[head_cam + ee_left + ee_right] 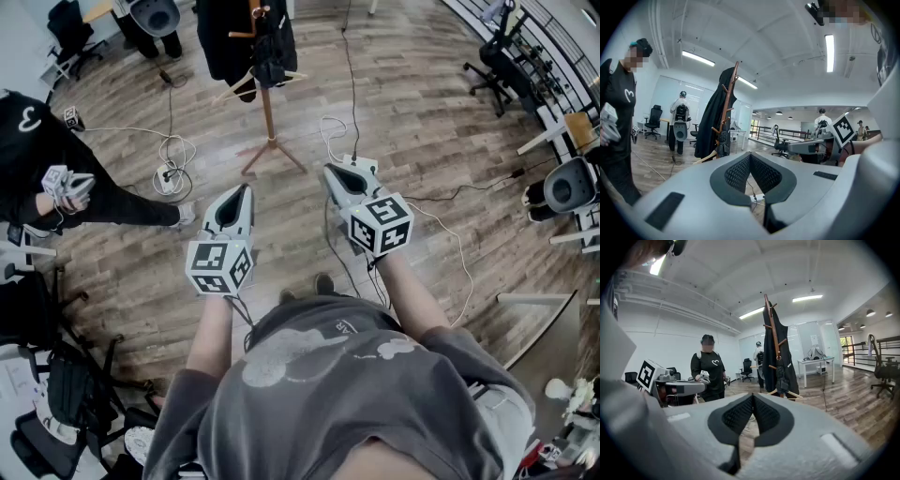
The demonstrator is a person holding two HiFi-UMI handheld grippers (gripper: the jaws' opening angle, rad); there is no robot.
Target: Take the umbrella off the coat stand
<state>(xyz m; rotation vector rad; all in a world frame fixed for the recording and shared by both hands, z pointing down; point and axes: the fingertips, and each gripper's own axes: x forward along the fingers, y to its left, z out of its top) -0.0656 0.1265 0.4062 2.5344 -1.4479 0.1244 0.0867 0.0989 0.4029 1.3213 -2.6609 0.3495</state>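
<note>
A: Quick pass, big stuff first?
B: Wood plank floor all over. A bystander in black stands far left and holds another marker-cube device. An office chair sits far right.

A: Coat stand?
B: The wooden coat stand is upright on splayed legs, far of both tools and roughly between them. Nothing touches it.

A: What's on it?
B: A long dark coat hangs on its left side and covers most of the pole.

A: Tools?
B: The left tool has its jaws closed with the ribbed pads meeting at the tips, and nothing is between them. The right tool is the same, fully closed and empty. Both are held out side by side near the person's body, tilted slightly down and aimed toward the stand. The left one points right of the stand and the right one points left of it.

A: Umbrella?
B: The umbrella is dark and folded. It is on the stand, hanging low from a peg on the right side, against the coat. It is well apart from both tools.

A: Small items?
B: A white power strip lies on the floor left of the stand's feet, with a white cable looped beside it.
</note>
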